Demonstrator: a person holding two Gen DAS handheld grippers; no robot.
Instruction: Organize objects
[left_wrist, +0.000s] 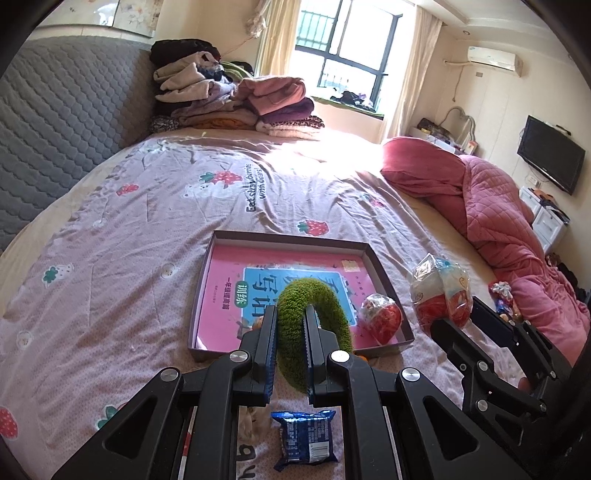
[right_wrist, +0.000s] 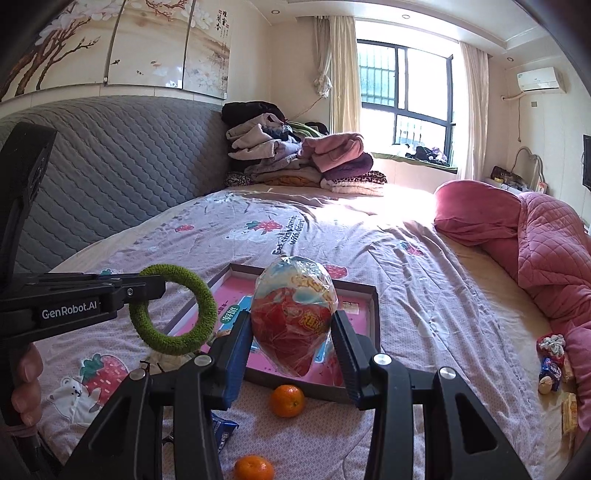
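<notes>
Bright window (left_wrist: 347, 55) glare, sharp, fisheye-bent edges.

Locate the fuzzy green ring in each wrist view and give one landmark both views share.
Left wrist view: the fuzzy green ring sits bottom centre, pinched in the left gripper, in front of the shallow cardboard tray.
Right wrist view: the ring is centre-left, on the left gripper, left of the tray.
Shared landmark: the tray.

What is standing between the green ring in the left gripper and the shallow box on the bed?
Nothing visible blocks it. The green ring, clamped in the left gripper, hangs at the near edge of the box. Inside lie only a pink book and a wrapped egg toy at the right corner.
</notes>
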